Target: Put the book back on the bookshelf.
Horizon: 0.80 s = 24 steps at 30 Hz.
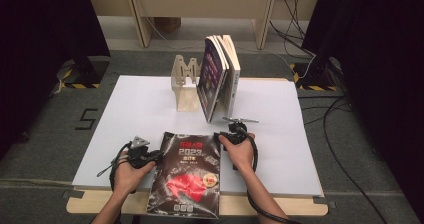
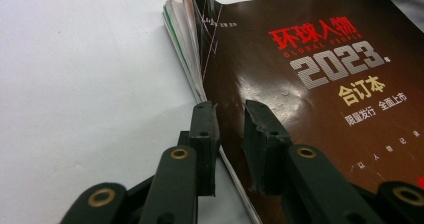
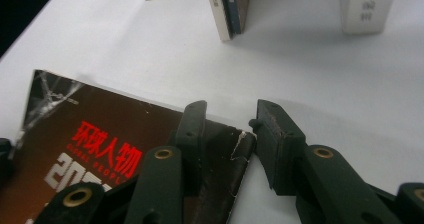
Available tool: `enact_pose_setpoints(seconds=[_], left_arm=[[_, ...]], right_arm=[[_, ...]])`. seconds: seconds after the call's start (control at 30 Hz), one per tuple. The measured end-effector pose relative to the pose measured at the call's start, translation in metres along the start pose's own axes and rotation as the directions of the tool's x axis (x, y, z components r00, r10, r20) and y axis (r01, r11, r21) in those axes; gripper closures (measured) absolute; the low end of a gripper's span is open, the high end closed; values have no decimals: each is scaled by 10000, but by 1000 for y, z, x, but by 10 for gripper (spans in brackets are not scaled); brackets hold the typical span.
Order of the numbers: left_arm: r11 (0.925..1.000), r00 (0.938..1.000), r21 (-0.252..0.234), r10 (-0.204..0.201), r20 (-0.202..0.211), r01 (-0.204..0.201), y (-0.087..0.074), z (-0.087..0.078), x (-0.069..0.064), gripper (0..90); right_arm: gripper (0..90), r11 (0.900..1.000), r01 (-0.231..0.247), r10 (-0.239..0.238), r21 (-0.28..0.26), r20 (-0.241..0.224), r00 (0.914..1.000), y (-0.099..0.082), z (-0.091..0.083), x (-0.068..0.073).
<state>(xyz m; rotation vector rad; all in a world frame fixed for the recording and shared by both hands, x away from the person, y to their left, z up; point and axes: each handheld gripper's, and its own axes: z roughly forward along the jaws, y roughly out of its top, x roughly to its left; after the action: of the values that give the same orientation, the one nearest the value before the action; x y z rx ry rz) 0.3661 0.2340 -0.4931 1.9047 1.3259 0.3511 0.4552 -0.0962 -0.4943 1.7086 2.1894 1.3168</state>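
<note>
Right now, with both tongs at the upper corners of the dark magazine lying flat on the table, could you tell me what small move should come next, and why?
Probably close the right tongs on the glossy dark magazine with red lettering. Its worn corner sits between those jaws with a gap at one pad, so nothing grips there. The left tongs straddle the opposite page edge. The wooden book stand behind suggests lifting afterwards.

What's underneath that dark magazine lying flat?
The magazine rests on the white board; its near end overhangs the wooden table edge. Whatever lies directly beneath it is covered.
</note>
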Motion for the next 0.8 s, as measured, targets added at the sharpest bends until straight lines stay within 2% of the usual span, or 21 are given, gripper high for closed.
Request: enact_pose_setpoints(seconds=[0.13,0.3,0.47,0.67,0.8], left_arm=[[10000,10000,26,26,8,-26,0,0,-1,746],[10000,10000,20,14,22,-14,0,0,0,745],[10000,10000,21,9,-1,-9,0,0,-1,745],[10000,10000,6,26,-64,-25,0,0,-2,746],[10000,10000,-6,4,-57,-4,0,0,-2,747]], right_arm=[[628,9996,-272,272,63,-143,9995,-4,-5,0],[634,9991,-422,423,99,-176,9989,-5,-7,-1],[638,9991,-404,405,100,-179,9990,-6,-8,-2],[638,9959,-900,898,-42,-366,9953,-10,-8,0],[628,9934,-1135,1142,160,-512,9921,-11,-11,0]])
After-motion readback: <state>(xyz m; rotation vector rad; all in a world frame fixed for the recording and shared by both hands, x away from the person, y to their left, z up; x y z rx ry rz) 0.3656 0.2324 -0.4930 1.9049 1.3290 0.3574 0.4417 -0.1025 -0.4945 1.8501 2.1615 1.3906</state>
